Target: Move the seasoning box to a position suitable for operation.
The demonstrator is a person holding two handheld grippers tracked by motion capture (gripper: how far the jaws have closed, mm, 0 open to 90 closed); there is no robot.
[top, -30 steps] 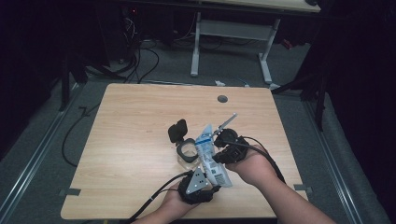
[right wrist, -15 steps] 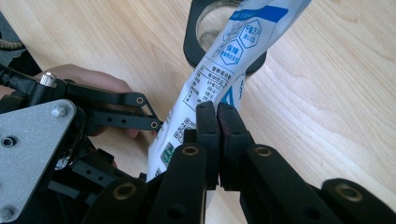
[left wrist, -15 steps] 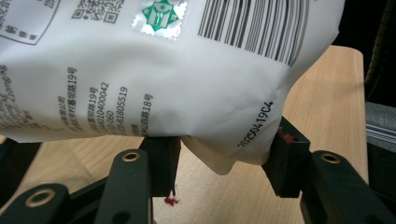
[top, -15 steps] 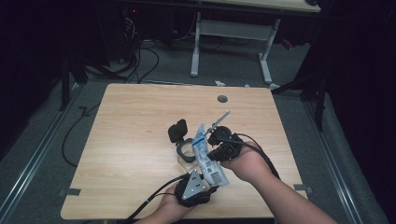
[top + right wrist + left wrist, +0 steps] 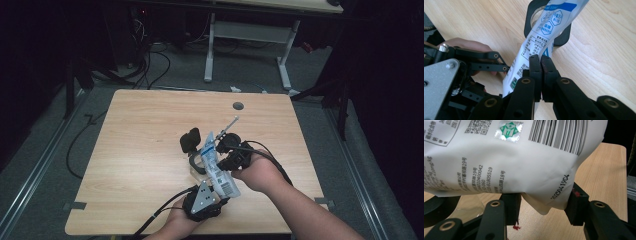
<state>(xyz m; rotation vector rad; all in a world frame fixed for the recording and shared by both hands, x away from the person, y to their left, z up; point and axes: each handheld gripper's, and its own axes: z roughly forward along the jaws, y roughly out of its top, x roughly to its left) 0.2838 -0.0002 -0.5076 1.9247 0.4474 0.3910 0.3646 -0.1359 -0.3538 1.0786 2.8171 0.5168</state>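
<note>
Pinching, right gripper (image 5: 541,62): jaws pressed together on the edge of the white pouch (image 5: 537,47) (blue print at its upper end), about midway along its length.
Left gripper (image 5: 544,205): jaws half spread and just now closing, the pouch's lower end (image 5: 506,160) between them; one pad meets its underside, the other stands beside its corner, and a firm grip cannot be told.
High view: left gripper (image 5: 214,194) at the near table edge, right gripper (image 5: 226,150) just beyond it, the pouch (image 5: 216,165) slanting between them.
Pouch markings: barcode, a green seal and a printed date code facing the left gripper view.
Behind the pouch: black holder (image 5: 549,23) with a clear glass rim, resting on the wooden table (image 5: 145,140) (also in the high view (image 5: 191,141)).
</note>
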